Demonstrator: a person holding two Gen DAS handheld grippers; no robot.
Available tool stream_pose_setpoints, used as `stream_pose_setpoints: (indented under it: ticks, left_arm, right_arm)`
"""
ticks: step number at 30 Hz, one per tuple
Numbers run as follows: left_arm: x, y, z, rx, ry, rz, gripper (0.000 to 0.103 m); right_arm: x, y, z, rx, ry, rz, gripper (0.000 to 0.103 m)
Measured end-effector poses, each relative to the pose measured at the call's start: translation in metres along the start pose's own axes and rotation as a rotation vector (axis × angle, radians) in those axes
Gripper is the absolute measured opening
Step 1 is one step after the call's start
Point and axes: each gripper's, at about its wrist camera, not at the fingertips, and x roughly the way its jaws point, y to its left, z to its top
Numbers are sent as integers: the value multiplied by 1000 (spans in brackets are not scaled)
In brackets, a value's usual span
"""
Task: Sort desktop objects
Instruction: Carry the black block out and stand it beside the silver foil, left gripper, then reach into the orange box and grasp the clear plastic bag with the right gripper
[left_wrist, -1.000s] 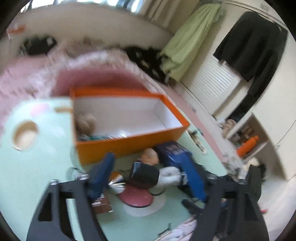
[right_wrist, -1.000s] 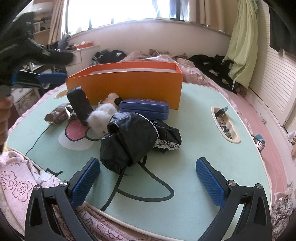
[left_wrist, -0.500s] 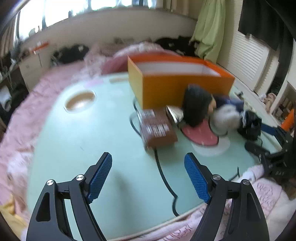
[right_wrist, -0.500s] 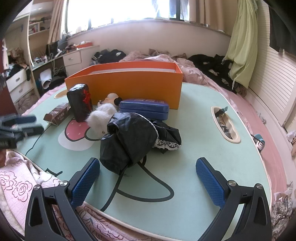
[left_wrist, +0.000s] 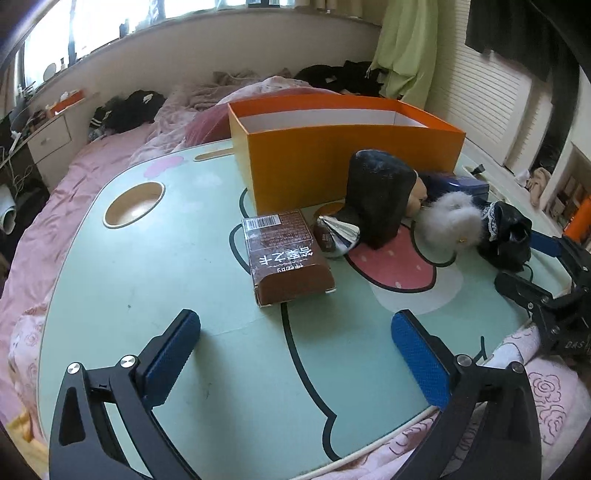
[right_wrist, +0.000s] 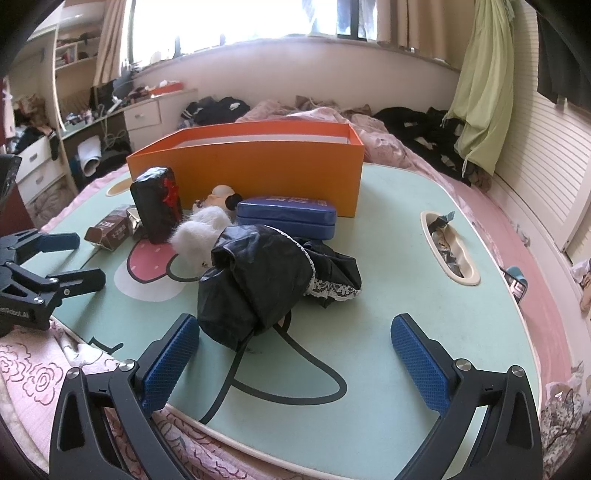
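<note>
Left gripper (left_wrist: 295, 345) over near edge of mint table (left_wrist: 155, 280), jaws opening wide, nothing between pads. Right gripper (right_wrist: 295, 349) over near edge too, jaws spread, empty, left pad just beside black lace cloth (right_wrist: 266, 280). Brown carton (left_wrist: 286, 254) lay flat mid-table; foil wrapper (left_wrist: 336, 234) beside it. Black pouch (left_wrist: 378, 197) upright, touching white fluffy toy (left_wrist: 452, 221). Blue case (right_wrist: 286, 216) behind cloth. Orange box (left_wrist: 347, 162) at far edge, open-topped.

Hidden and cut-off parts

The orange box (right_wrist: 258, 166) hides its own contents behind its near wall; the doll's head (right_wrist: 221, 194) is mostly covered by the black packet (right_wrist: 157, 203); tray clutter (right_wrist: 448, 251) is too small to name.
</note>
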Motion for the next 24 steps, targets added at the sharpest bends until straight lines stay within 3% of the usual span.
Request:
stream_pose_setpoints:
  ticks: [18, 24]
  left_arm:
    - [1, -1, 2, 0, -6, -3, 103]
    - [1, -2, 1, 0, -6, -2, 103]
  right_arm:
    - [-6, -5, -3, 28, -11, 0, 102]
    - [-25, -14, 25, 82, -54, 105, 78]
